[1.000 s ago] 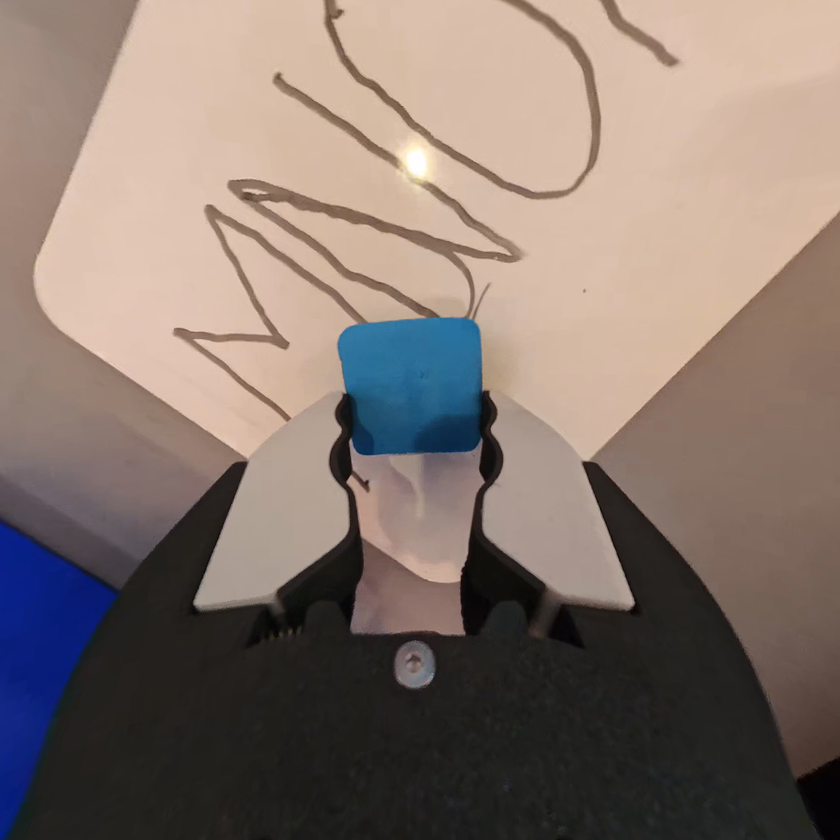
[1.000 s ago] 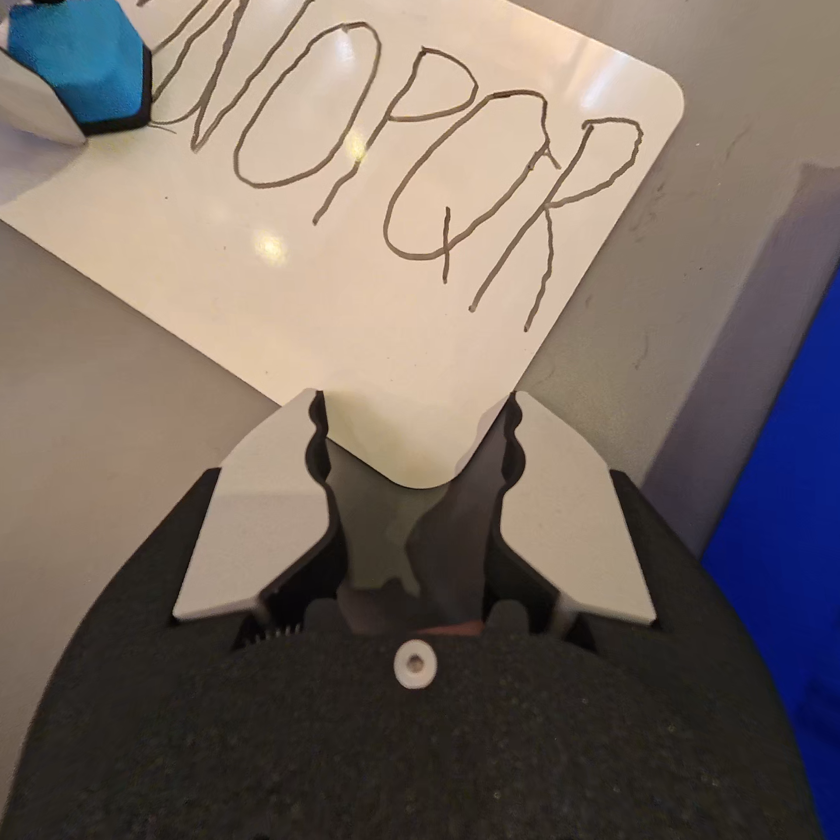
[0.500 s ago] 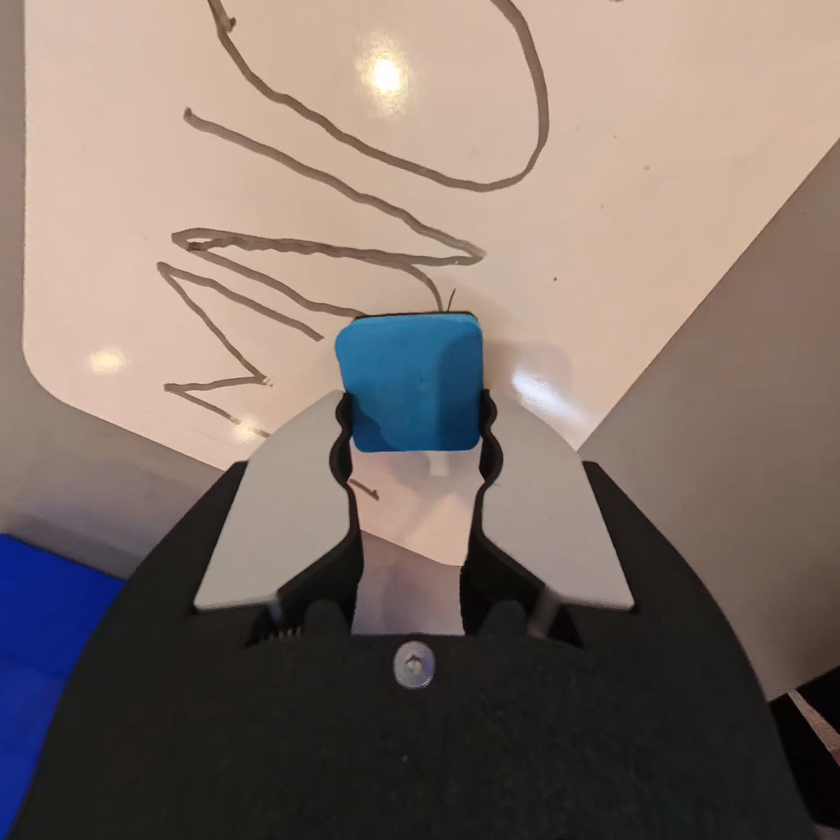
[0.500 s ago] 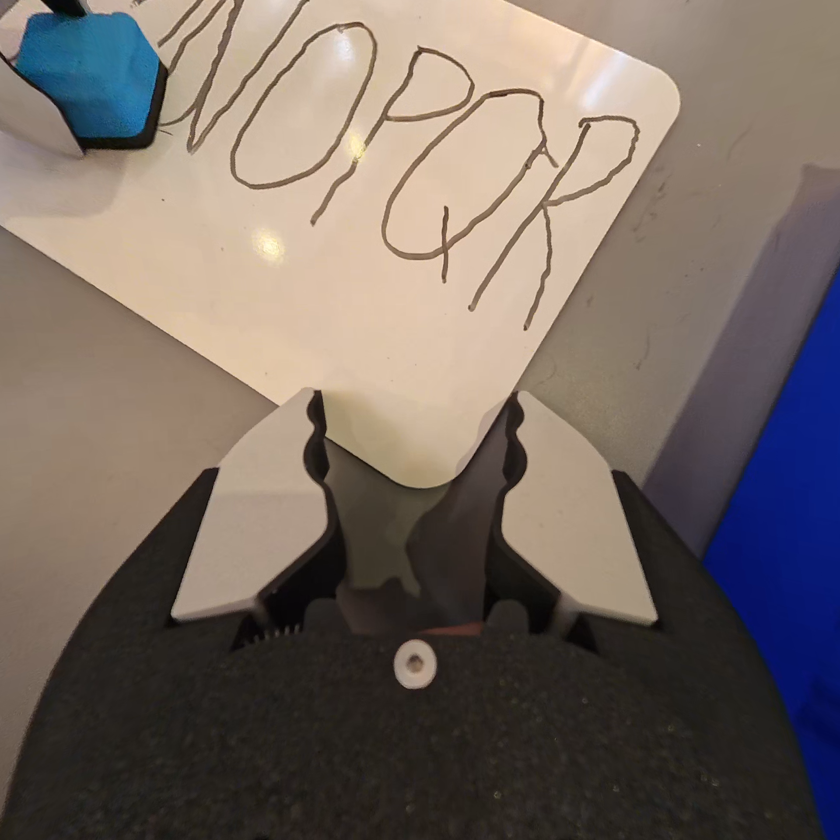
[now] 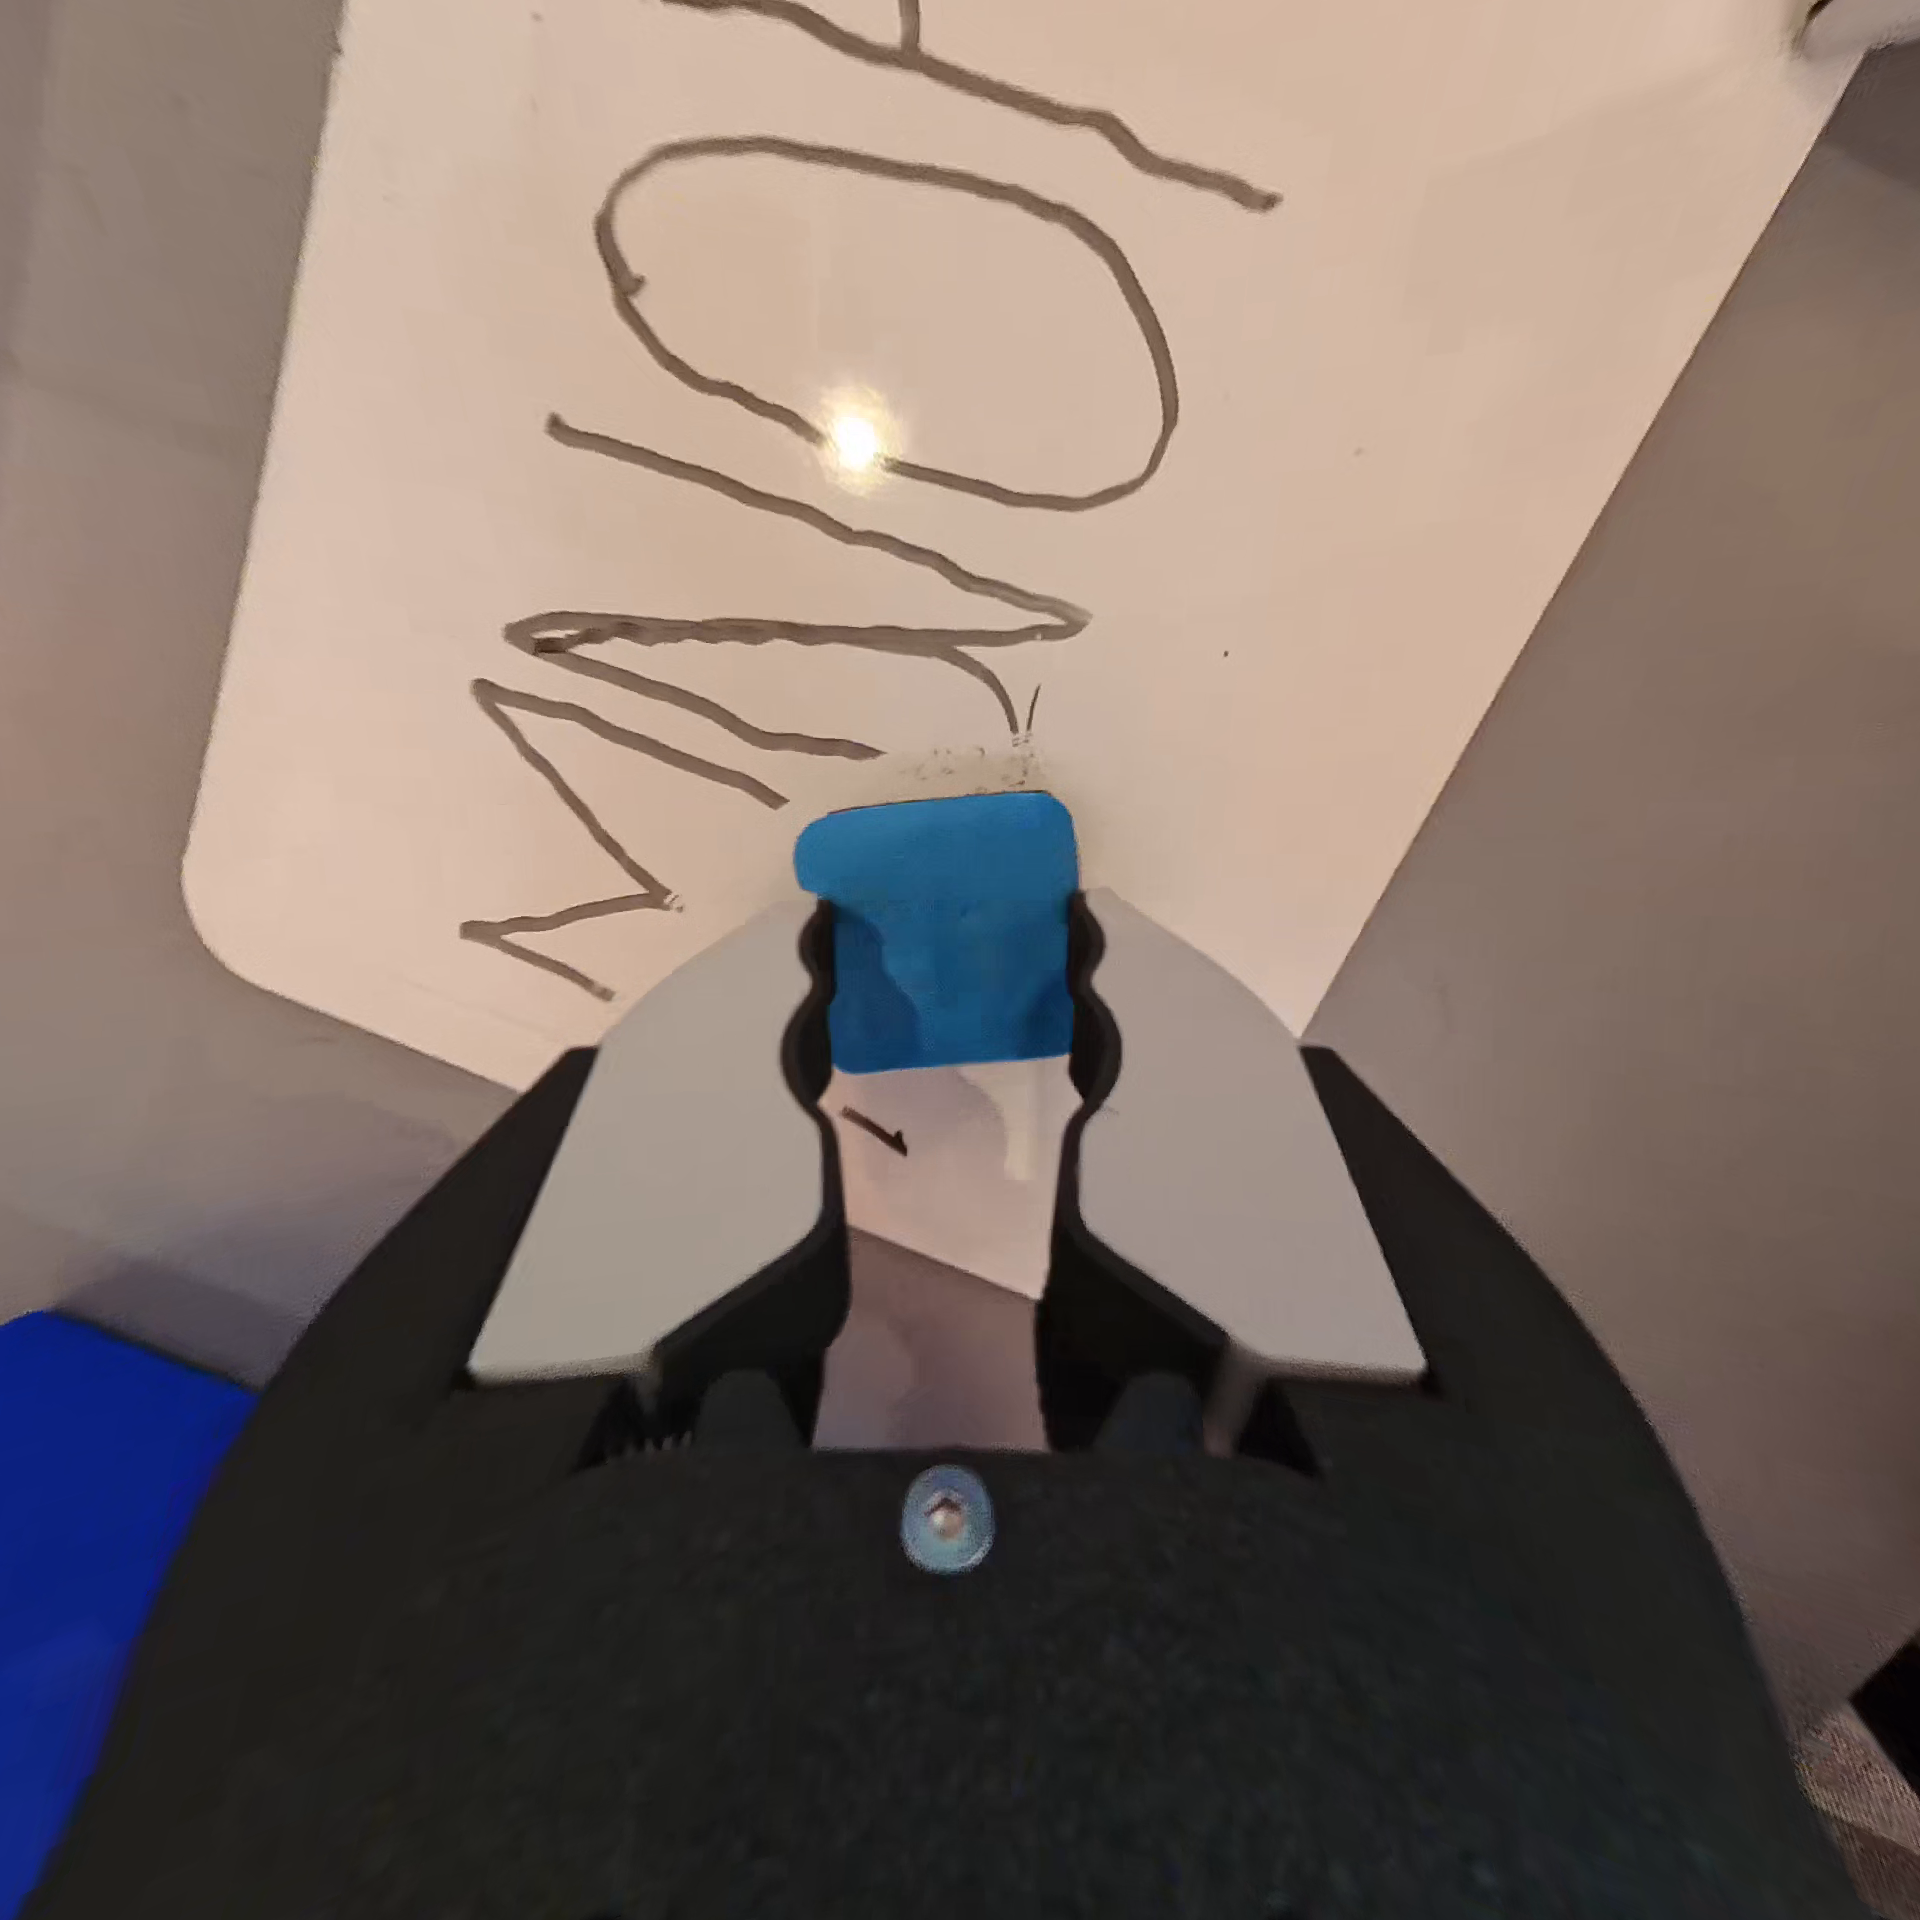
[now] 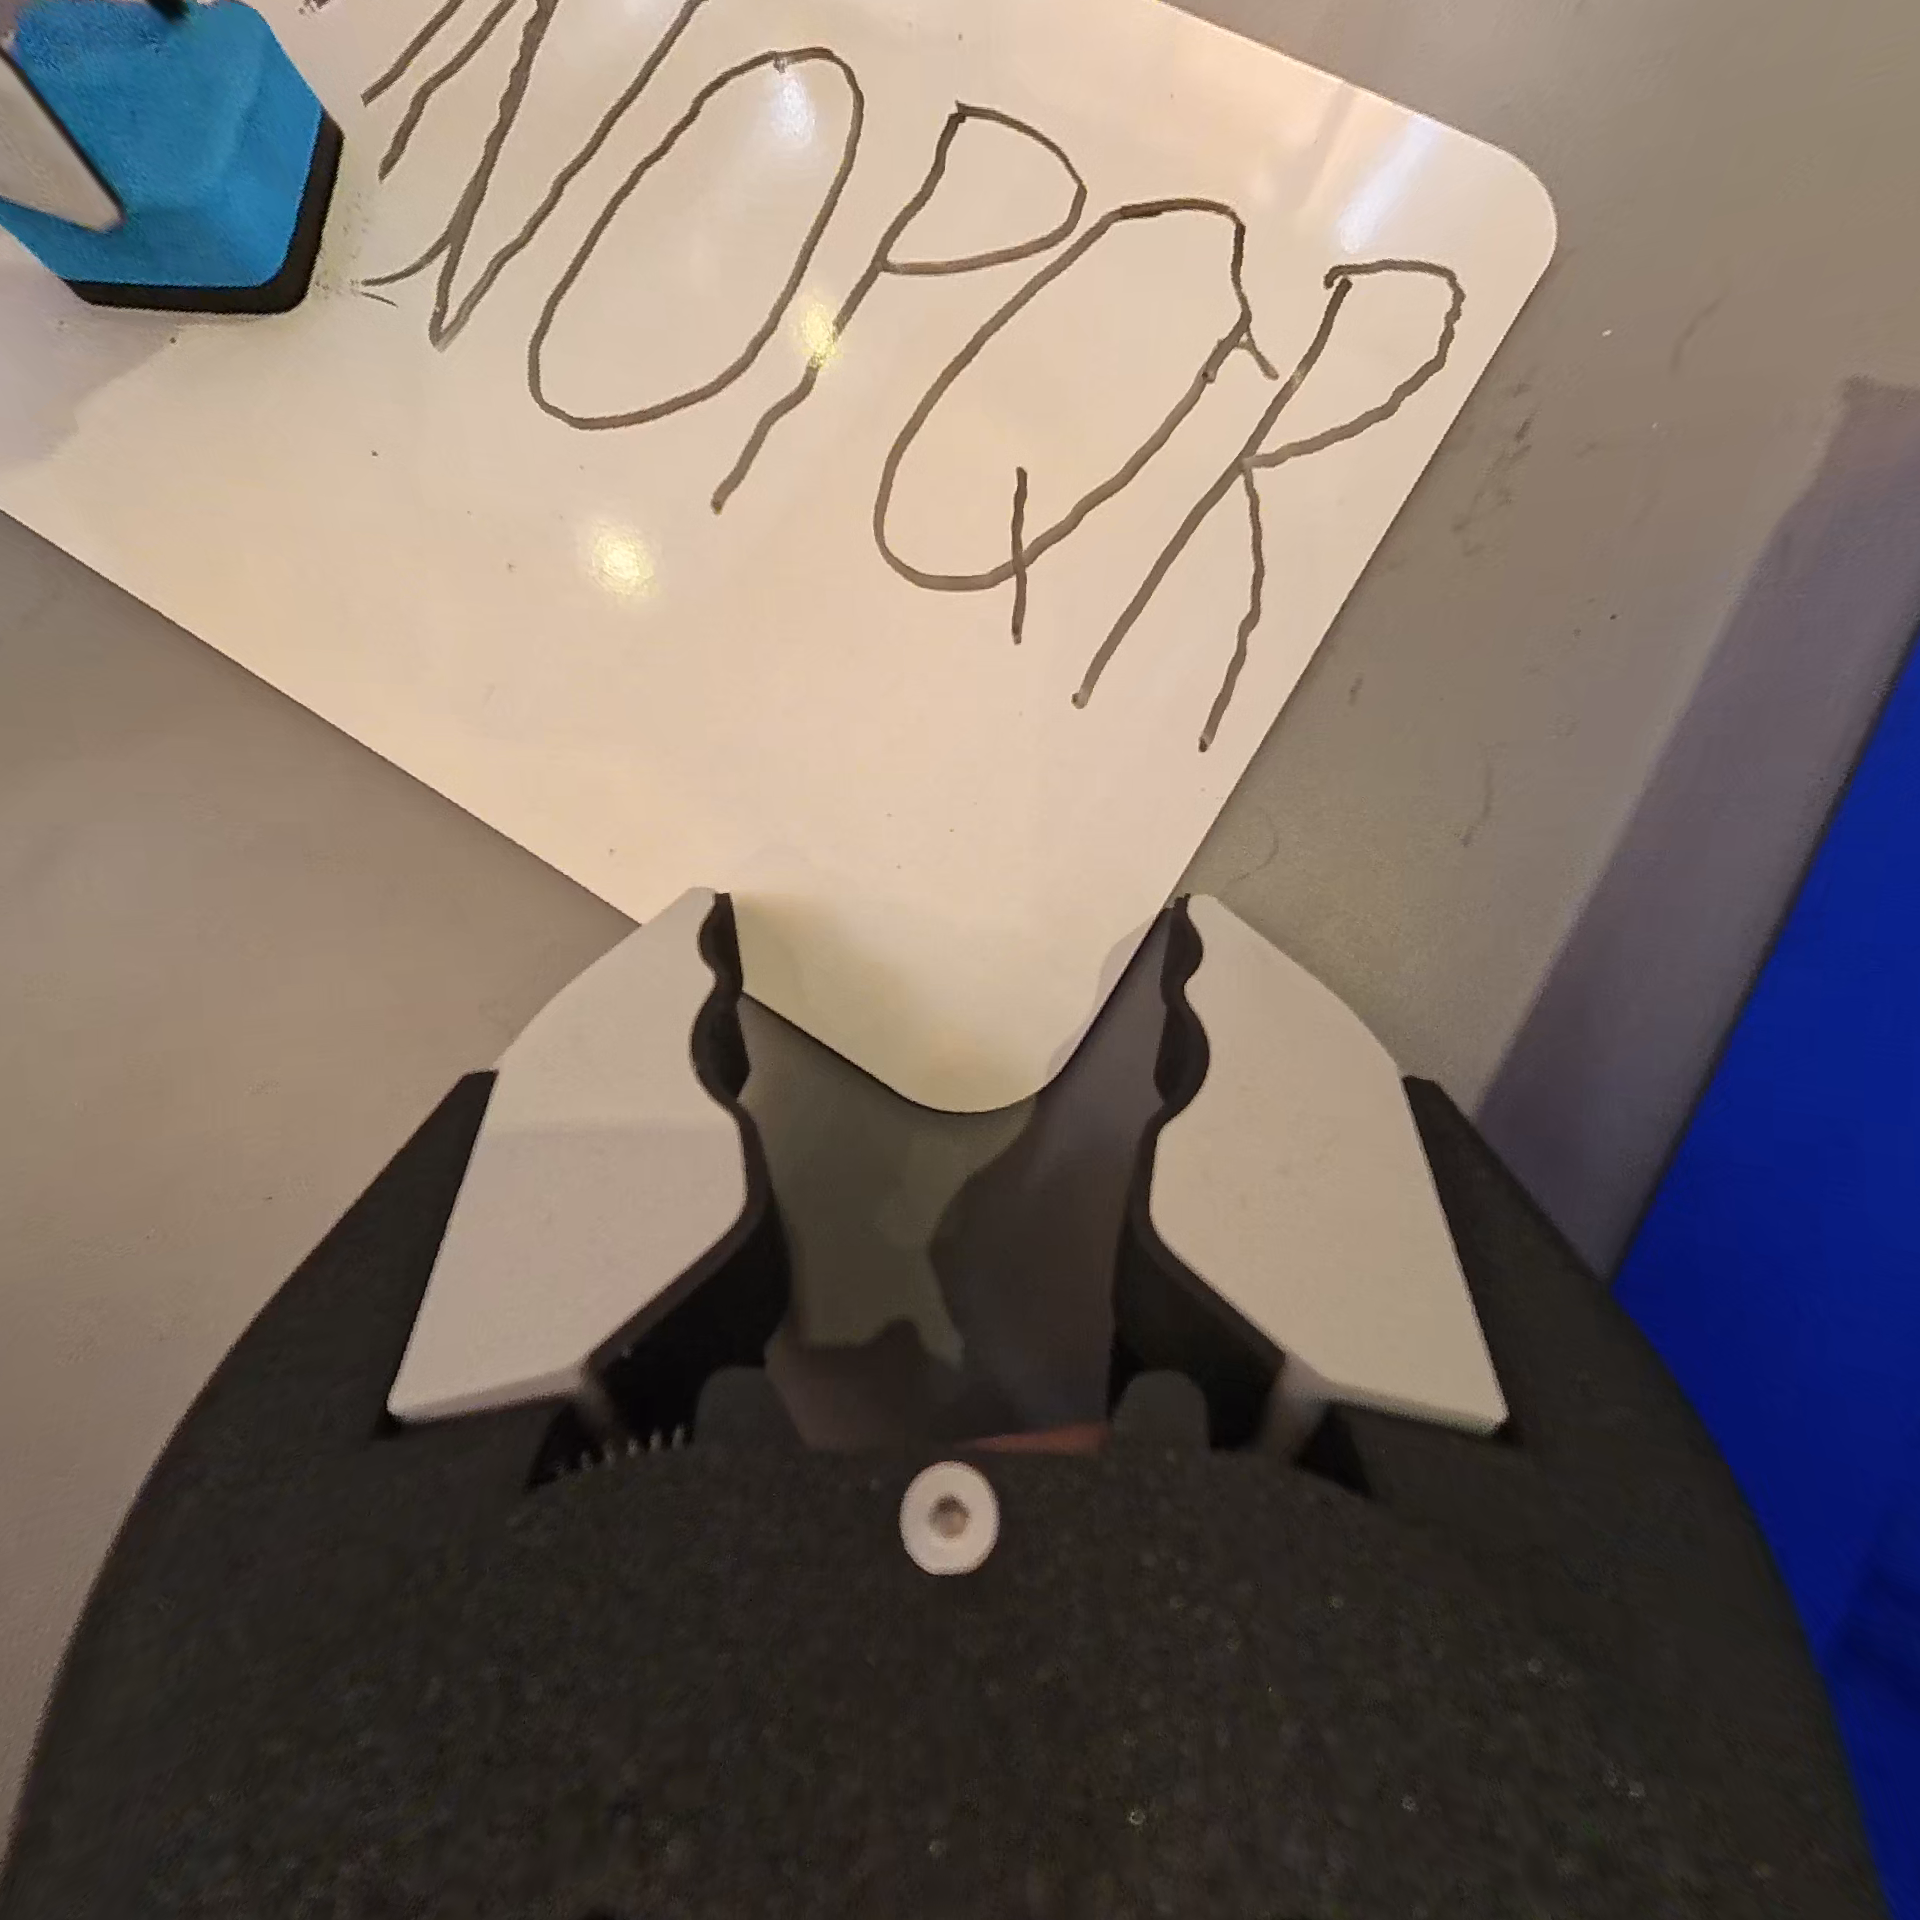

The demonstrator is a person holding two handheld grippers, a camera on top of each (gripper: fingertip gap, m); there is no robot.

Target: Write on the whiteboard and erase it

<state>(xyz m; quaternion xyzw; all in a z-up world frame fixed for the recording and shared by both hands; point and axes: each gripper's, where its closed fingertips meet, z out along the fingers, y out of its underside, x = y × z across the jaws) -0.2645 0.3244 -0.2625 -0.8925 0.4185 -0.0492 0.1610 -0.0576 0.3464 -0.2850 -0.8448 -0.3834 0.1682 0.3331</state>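
A white whiteboard [image 5: 1299, 436] with dark handwritten marks lies flat on a grey table. My left gripper [image 5: 945, 914] is shut on a blue eraser [image 5: 940, 914]; both pads press its sides and its felt face rests on the board at the near end of the writing. Smudged ink shows just beyond the eraser. The right wrist view shows the eraser [image 6: 177, 166] at the far left on the whiteboard [image 6: 831, 665]. My right gripper [image 6: 951, 914] is open and empty, with its fingertips over the board's near corner.
The grey table [image 6: 208, 831] surrounds the board. A blue surface [image 6: 1829, 1039] lies past the table edge at the right, and it also shows in the left wrist view [image 5: 94, 1507] at the lower left.
My left gripper has dragged the eraser back along the board, wiping off part of the nearest mark and leaving smudges. The board has turned in its view. My right gripper has stayed still.
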